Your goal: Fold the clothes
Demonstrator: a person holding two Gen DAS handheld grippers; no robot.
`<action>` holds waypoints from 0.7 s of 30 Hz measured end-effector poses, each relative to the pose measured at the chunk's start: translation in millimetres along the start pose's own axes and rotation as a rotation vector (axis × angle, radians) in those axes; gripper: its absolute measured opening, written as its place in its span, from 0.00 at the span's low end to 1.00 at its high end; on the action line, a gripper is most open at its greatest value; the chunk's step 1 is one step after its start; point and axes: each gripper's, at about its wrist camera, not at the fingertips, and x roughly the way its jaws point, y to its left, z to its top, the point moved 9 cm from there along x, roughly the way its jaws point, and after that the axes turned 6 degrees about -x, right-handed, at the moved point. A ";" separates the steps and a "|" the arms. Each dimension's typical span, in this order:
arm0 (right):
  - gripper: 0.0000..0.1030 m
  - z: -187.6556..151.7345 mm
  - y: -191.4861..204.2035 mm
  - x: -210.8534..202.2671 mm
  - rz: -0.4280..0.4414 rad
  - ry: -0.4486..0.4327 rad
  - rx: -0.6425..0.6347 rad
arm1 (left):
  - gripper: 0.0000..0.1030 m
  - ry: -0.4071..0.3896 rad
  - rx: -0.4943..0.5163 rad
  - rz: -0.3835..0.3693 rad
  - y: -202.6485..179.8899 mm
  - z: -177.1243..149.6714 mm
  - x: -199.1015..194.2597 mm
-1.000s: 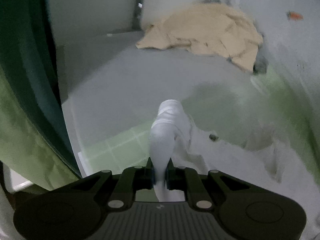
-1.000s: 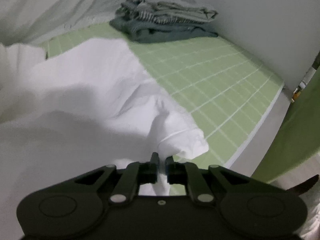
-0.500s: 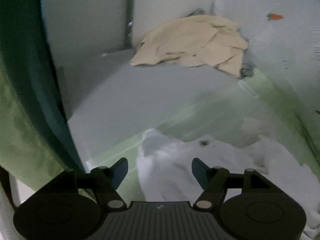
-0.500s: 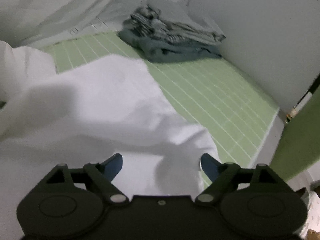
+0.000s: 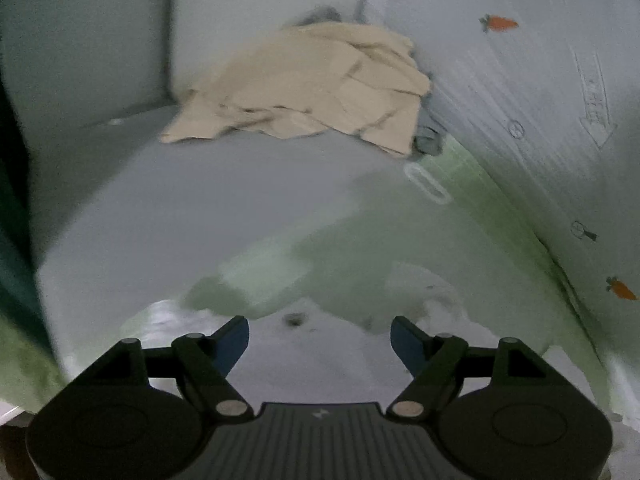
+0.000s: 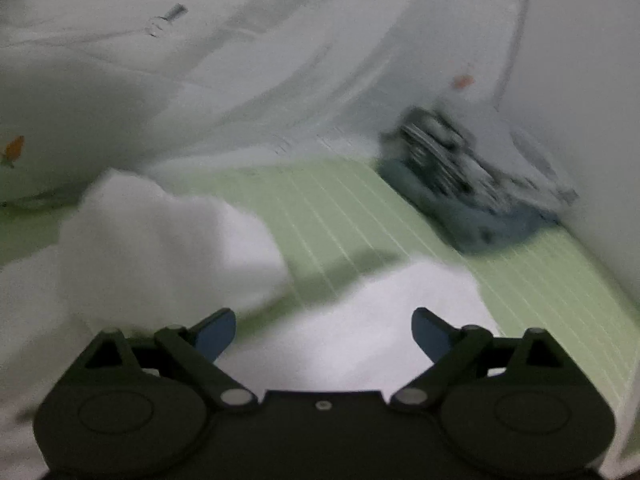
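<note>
I see a green gridded mat (image 6: 400, 216) on grey tabletop (image 5: 200, 200) — carrot-print sheet (image 5: 520, 80) behind it.

A: Any room around the white garment (image 6: 360, 320)?

B: Green mat (image 6: 360, 208) is bare just beyond it. Past that, the folded pile (image 6: 472, 184) blocks the far corner by the wall.

A: Other side?

B: Grey surface (image 5: 200, 208) beyond it is open, until the beige cloth heap (image 5: 312, 88) at the back.
</note>
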 end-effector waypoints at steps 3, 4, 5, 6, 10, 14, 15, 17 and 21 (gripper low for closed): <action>0.94 38.8 22.1 19.0 0.018 -0.034 0.023 | 0.77 0.021 0.031 -0.007 -24.1 7.2 22.8; 0.95 51.2 29.2 25.5 0.026 -0.040 0.031 | 0.77 0.028 0.041 -0.005 -32.7 8.5 30.8; 0.95 62.2 36.8 31.5 0.038 -0.043 0.036 | 0.78 0.038 0.042 0.000 -40.5 7.6 38.7; 0.95 72.1 45.7 37.1 0.055 -0.045 0.039 | 0.78 0.049 0.039 0.003 -47.9 6.7 46.8; 0.95 64.6 86.9 42.2 0.148 -0.024 -0.028 | 0.78 0.110 0.025 0.007 -67.1 -3.5 78.8; 0.97 47.9 128.9 43.5 0.245 0.002 -0.110 | 0.78 0.155 0.071 0.037 -77.1 -25.8 99.5; 0.97 43.7 139.3 43.6 0.269 0.009 -0.130 | 0.78 0.157 0.071 0.042 -77.2 -28.6 101.2; 0.97 28.9 149.1 46.0 0.281 0.038 -0.176 | 0.81 0.161 0.071 0.052 -77.3 -34.3 104.4; 0.87 34.2 112.1 44.5 0.223 0.002 -0.089 | 0.82 0.166 0.069 0.061 -75.7 -39.2 104.2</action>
